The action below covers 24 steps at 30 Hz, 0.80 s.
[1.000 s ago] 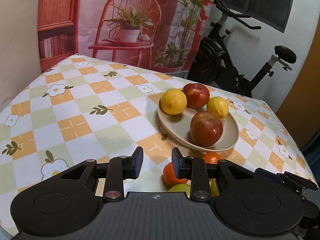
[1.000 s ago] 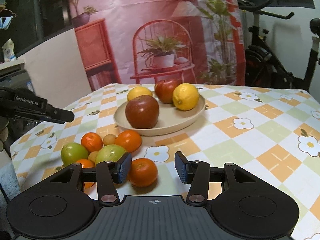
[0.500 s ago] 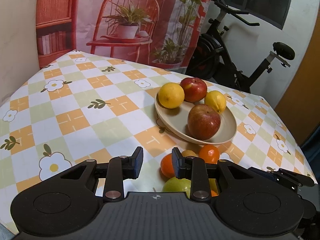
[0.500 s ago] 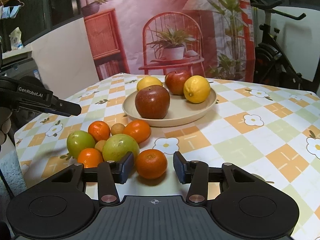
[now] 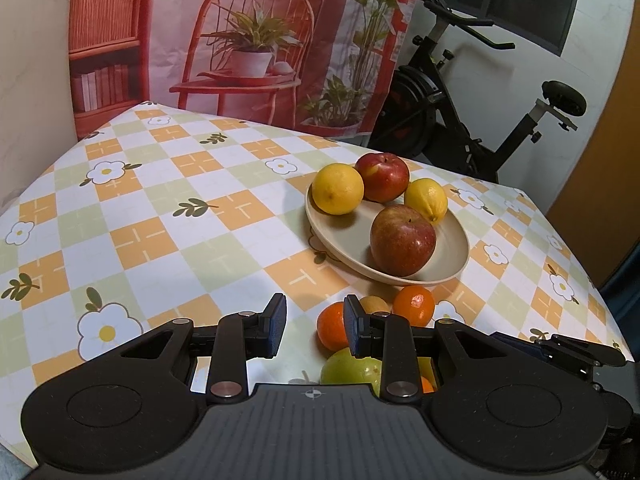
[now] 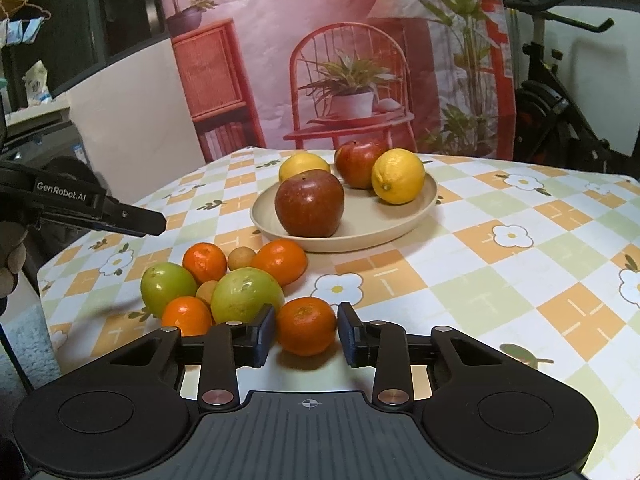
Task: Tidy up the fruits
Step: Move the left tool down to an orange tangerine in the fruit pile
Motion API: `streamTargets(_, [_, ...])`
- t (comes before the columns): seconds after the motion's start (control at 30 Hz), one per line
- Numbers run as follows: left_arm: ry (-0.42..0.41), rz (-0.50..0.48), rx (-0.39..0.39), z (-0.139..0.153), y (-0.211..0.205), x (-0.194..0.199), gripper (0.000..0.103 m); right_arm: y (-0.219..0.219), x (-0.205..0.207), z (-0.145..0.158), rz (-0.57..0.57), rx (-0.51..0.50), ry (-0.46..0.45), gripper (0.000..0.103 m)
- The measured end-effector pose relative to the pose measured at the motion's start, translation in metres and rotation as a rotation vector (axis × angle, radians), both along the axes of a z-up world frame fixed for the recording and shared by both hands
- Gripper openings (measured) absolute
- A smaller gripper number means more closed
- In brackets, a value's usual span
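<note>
A beige plate (image 6: 360, 236) on the checked tablecloth holds two red apples (image 6: 309, 204) and two lemons (image 6: 398, 176). In front of it lies a loose pile of mandarins, two green fruits (image 6: 246, 294) and small brown fruits (image 6: 241, 258). My right gripper (image 6: 306, 320) is low over the cloth, its jaws closing, and both pads touch the sides of the nearest mandarin (image 6: 306, 330). My left gripper (image 5: 314, 312) hovers left of the pile (image 5: 414, 306), jaws drawn close with nothing between them. The plate (image 5: 344, 236) sits beyond it to the right.
A printed backdrop (image 5: 260, 40) hangs behind the table, and an exercise bike (image 5: 460, 120) stands at the far right. The table's left edge (image 6: 44, 280) drops off beside the pile. A gloved hand (image 6: 10, 264) shows at the far left.
The right jaws have narrowed from wide apart to touching the mandarin on both sides, and the view has tipped slightly. The left gripper keeps the same narrow gap.
</note>
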State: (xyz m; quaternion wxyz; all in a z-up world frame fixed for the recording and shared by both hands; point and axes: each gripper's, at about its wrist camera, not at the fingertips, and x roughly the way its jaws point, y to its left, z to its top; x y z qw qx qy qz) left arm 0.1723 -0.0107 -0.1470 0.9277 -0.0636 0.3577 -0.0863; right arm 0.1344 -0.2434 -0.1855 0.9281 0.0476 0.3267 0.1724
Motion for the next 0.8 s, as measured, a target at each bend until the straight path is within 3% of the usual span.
streamTargets(0.37, [0.008, 0.000, 0.000, -0.0006, -0.0002, -0.0016, 0.032, 0.0045, 0.0004, -0.0009, 0.007, -0.028, 0.001, 0.032])
streamTargets(0.8, [0.019, -0.003, -0.001, -0.0035, -0.0010, -0.0002, 0.032, -0.0035, 0.0048, -0.0021, 0.001, 0.032, 0.033, 0.031])
